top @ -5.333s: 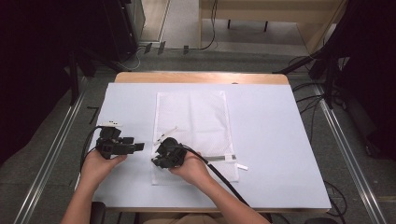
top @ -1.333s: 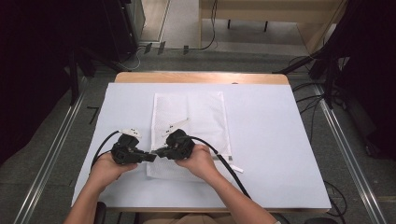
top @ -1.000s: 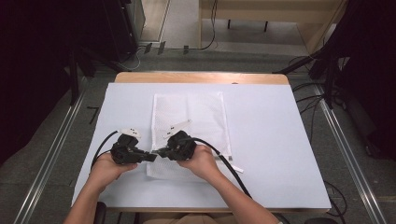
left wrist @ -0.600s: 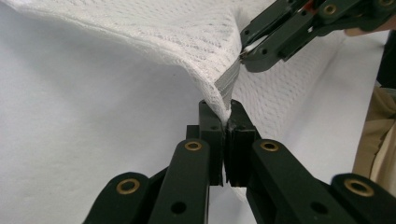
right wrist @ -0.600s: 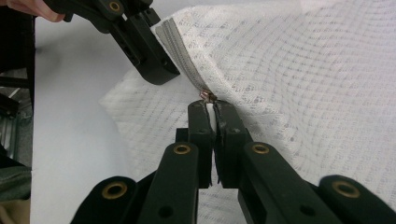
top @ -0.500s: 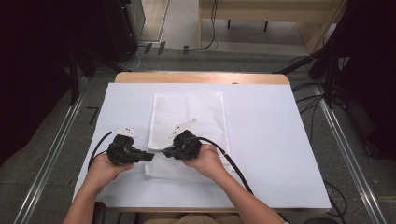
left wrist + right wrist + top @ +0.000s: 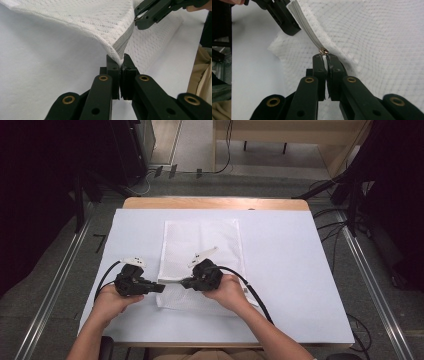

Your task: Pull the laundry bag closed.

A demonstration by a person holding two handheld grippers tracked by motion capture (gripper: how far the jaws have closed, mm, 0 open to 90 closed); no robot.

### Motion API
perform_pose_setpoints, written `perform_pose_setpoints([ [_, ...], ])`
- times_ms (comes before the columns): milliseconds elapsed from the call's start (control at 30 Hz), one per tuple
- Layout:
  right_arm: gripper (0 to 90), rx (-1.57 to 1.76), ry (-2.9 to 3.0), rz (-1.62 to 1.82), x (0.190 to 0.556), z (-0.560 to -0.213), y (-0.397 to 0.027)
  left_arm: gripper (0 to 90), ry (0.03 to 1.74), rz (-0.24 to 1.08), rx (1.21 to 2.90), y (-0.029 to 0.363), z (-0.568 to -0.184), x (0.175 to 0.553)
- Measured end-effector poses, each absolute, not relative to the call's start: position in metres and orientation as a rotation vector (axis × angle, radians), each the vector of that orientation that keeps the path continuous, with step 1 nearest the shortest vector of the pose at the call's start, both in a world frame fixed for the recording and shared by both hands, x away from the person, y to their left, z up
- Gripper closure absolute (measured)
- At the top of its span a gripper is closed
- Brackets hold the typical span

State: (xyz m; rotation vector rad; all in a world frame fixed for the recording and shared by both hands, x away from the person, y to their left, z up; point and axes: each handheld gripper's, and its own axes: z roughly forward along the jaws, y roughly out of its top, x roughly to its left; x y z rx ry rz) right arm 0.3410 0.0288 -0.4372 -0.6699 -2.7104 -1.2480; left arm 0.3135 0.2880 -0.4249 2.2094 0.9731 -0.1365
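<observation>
Fingers: both pairs closed on the bag's zipper.
Left gripper (image 7: 159, 288): one, jaws pinch the zipper end (image 7: 120, 56) at the bag's left edge.
Right gripper (image 7: 186, 282): one, jaws clamp the zipper pull (image 7: 323, 51).
Mesh bag (image 7: 200, 240): one, white, on the worktop (image 7: 300, 260), near edge lifted.
Hands: two, at the worktop's near edge.

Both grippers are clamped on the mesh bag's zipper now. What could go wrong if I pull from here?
The left gripper pinches only the thin tip of the zipper tape; it may slip out under tension. The right gripper holds the small zipper pull by its very tips, so it could pop free. The mesh bag could lift or bunch.
</observation>
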Motion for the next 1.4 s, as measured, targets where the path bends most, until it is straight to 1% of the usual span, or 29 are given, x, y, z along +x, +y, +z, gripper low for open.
perform_pose_setpoints([
  [233, 88.5, -0.700, -2.688, -1.231, 0.341, -0.439, 0.013, 88.6, 0.976, -0.145, 2.209, 0.287, -0.426, 0.313],
  [400, 88.5, -0.678, -2.734, -1.234, 0.336, -0.438, 0.013, 88.6, 0.973, -0.148, 2.211, 0.286, -0.426, 0.313],
  [667, 88.5, -0.697, -2.725, -1.254, 0.336, -0.444, 0.008, 88.6, 0.986, -0.148, 2.211, 0.288, -0.426, 0.312],
  [1400, 88.4, -0.720, -2.712, -1.238, 0.337, -0.444, -0.010, 88.5, 0.978, -0.149, 2.216, 0.289, -0.427, 0.311],
])
